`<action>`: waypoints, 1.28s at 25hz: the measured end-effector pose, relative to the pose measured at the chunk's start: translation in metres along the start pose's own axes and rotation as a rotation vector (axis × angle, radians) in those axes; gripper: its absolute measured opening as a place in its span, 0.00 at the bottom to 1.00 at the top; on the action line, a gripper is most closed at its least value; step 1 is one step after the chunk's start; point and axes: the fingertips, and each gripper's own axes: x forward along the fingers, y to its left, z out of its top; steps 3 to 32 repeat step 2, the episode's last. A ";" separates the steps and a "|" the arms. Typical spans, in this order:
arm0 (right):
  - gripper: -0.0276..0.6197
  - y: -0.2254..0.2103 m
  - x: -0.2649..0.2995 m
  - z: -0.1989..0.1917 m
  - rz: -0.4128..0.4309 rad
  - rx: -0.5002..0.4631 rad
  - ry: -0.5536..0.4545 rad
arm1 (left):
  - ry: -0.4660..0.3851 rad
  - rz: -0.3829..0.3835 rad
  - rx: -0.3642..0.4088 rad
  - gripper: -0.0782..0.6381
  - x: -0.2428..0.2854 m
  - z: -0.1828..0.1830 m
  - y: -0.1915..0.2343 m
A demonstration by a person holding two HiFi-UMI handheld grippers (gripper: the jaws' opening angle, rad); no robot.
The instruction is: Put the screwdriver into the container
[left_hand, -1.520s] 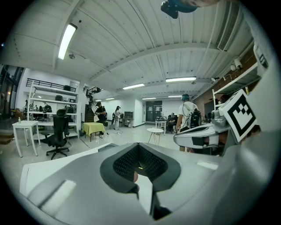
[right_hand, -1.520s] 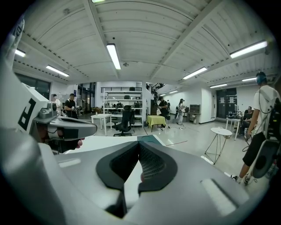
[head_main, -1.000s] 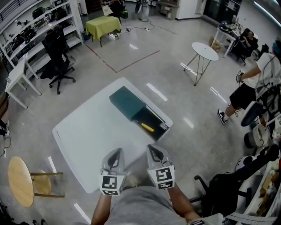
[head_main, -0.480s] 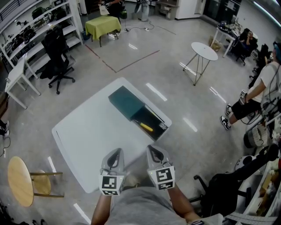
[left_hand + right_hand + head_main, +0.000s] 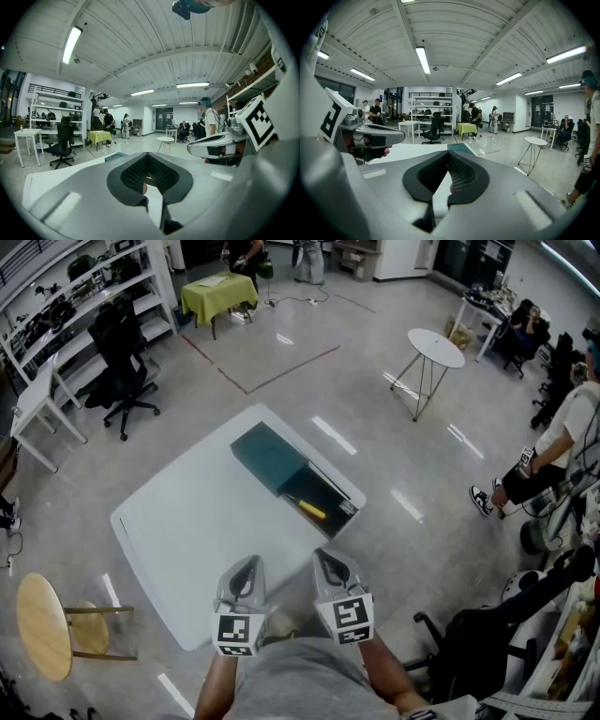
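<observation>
Remaining work: none, by my judgement; the screwdriver (image 5: 313, 512) already lies inside the container (image 5: 267, 457).
Screwdriver: yellow, slim, lying slantwise in the container's open dark half, next to the green covered half.
Left gripper (image 5: 246, 566): jaws together, empty, well short of the container.
Right gripper (image 5: 330, 561): jaws together, empty, likewise well short of the container.

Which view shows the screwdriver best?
The head view: the yellow-handled screwdriver lies plainly inside the open container. The left gripper view gives only a faint yellow speck; the right gripper view shows none of it.
</observation>
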 end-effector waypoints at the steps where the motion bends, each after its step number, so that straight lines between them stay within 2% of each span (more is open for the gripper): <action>1: 0.05 0.000 0.000 0.000 0.000 0.000 0.000 | 0.000 0.000 0.000 0.13 0.000 0.000 0.000; 32: 0.05 0.000 0.000 -0.001 0.000 0.000 0.001 | 0.000 0.000 0.001 0.13 0.000 0.000 0.001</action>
